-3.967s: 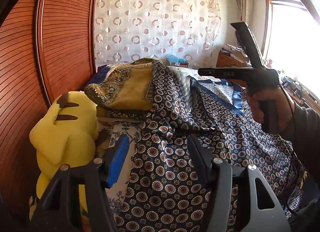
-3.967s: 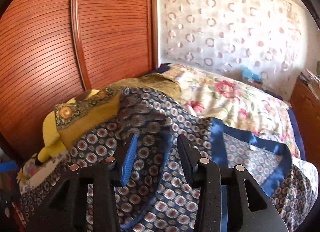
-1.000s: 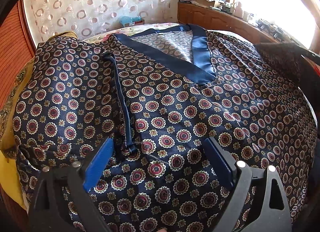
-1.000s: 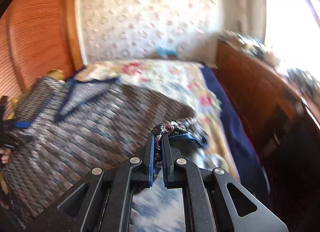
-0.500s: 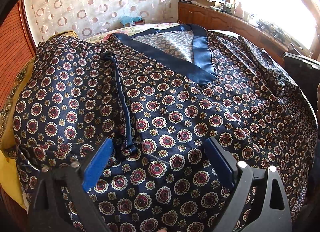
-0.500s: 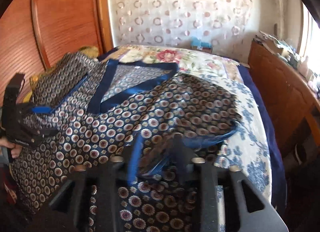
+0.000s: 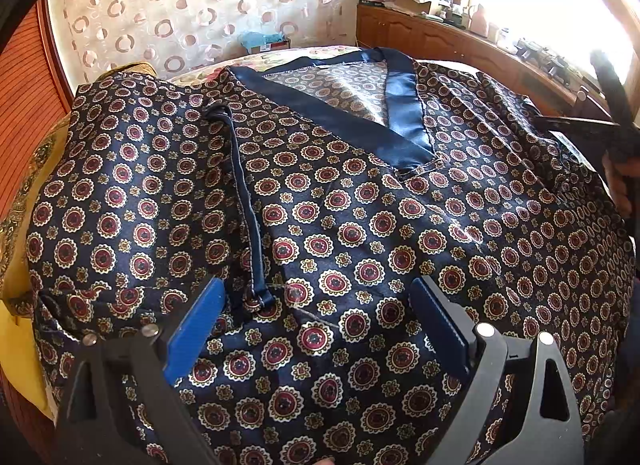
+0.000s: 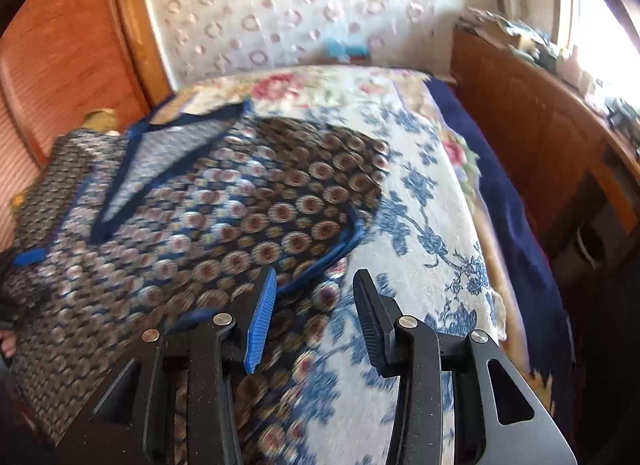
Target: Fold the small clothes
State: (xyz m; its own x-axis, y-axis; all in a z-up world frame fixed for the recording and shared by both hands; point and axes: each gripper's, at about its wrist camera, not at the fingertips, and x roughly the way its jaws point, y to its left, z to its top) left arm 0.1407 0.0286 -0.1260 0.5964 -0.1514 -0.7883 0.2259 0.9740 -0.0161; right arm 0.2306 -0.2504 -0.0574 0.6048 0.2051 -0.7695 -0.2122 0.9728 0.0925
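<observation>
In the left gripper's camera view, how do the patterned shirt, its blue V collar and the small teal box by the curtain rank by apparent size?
Largest to smallest:
1. patterned shirt, filling most of the view
2. blue V collar
3. teal box, though it sits farthest away, so it may only look smallest

Both claws angled downward, nothing gripped

The left black claw with blue pads (image 7: 316,325) has its jaws spread wide; the right black claw (image 8: 316,317) has its jaws apart and closing, with nothing pressed between the pads.
</observation>
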